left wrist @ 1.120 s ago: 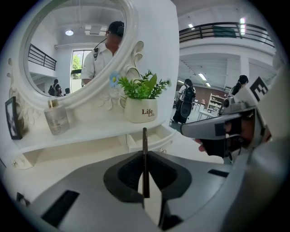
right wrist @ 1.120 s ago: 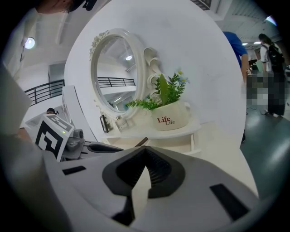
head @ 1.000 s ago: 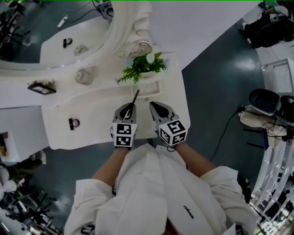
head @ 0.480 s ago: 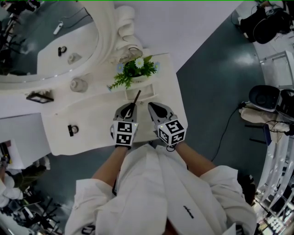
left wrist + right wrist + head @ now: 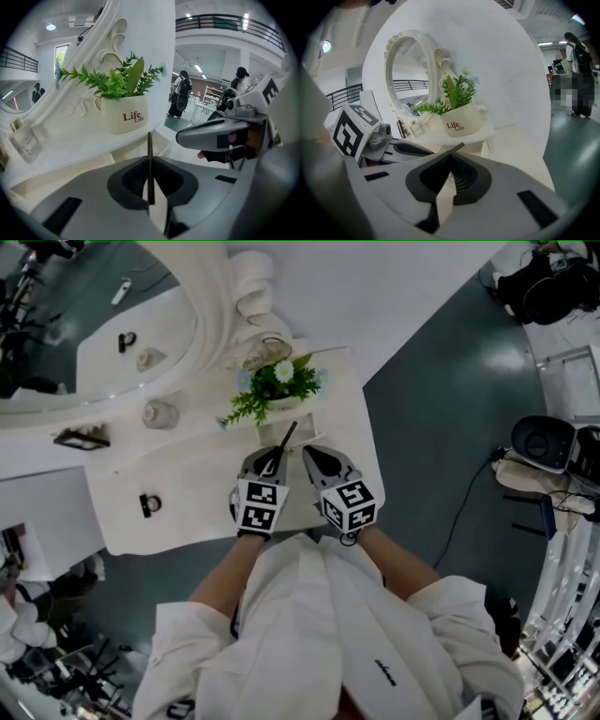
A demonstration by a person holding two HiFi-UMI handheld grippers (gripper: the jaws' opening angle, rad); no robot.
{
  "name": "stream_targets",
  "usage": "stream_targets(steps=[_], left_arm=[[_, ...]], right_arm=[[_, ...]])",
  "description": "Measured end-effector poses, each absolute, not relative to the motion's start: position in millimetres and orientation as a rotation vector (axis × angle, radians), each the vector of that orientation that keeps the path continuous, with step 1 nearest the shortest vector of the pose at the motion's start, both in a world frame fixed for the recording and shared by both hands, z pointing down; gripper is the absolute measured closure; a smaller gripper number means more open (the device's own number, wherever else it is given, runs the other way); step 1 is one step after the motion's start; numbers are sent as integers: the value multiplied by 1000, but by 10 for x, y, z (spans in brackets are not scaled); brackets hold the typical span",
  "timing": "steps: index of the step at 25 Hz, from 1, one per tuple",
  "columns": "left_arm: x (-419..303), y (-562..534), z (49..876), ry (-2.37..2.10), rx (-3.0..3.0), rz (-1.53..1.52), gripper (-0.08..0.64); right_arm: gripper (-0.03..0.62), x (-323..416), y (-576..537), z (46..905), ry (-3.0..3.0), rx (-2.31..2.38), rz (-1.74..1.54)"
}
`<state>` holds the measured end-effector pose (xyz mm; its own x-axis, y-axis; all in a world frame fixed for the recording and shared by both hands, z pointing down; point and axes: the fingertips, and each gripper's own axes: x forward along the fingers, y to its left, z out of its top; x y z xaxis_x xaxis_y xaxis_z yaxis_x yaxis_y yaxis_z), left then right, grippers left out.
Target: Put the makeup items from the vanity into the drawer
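Note:
A thin dark makeup pencil (image 5: 285, 438) sticks out from my left gripper (image 5: 273, 455), which is shut on it; in the left gripper view the pencil (image 5: 149, 164) stands upright between the pads. Its tip reaches over the small open white drawer (image 5: 278, 433) under the plant shelf. My right gripper (image 5: 313, 455) hovers right beside the left one, jaws shut with nothing held; the same gripper (image 5: 449, 158) shows its tips together in the right gripper view, with the pencil's end (image 5: 458, 146) just beyond them.
A white "Life" pot with a green plant (image 5: 277, 382) stands on the shelf above the drawer. On the vanity top (image 5: 197, 493) lie a black ring-shaped item (image 5: 148, 503), a round glass bottle (image 5: 160, 413) and a flat black case (image 5: 80, 438). The oval mirror (image 5: 94, 324) rises behind.
My left gripper has shifted a little right and toward the drawer, carrying the pencil. The right gripper has edged the same way.

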<state>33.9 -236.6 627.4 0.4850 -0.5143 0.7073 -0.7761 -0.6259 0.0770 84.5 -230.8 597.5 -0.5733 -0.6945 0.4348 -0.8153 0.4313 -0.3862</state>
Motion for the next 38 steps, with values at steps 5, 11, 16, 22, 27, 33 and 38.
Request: stream_targets(steps=[5,11,16,22,27,33,38], left_arm=[[397,-2410,6324,-975,2373,1046,505],[463,-2460,6344,-918,2373,1057,503],[489,-2494,6348,-912,2377,1049,502],[497,-2524,6337,-896,2380,1021,500],[482,-2544,6304,-917,2389,1003,495],[440,-2551,6272,-950,2393,978,482],[371,-2560,6168,-1036,2412,932,483]], right_arm=[[575,853,-2341,5983,-2483,1324,863],[575,899,-2372,5998,-2477,1335,871],[575,925,-2385,6002,-2471,1346,873],[575,917,-2380,6000,-2469,1347,876],[575,922,-2354,5991,-2468,1346,875],[575,925,-2317,5980,-2464,1353,871],[575,929,-2267,5933,-2465,1356,862]])
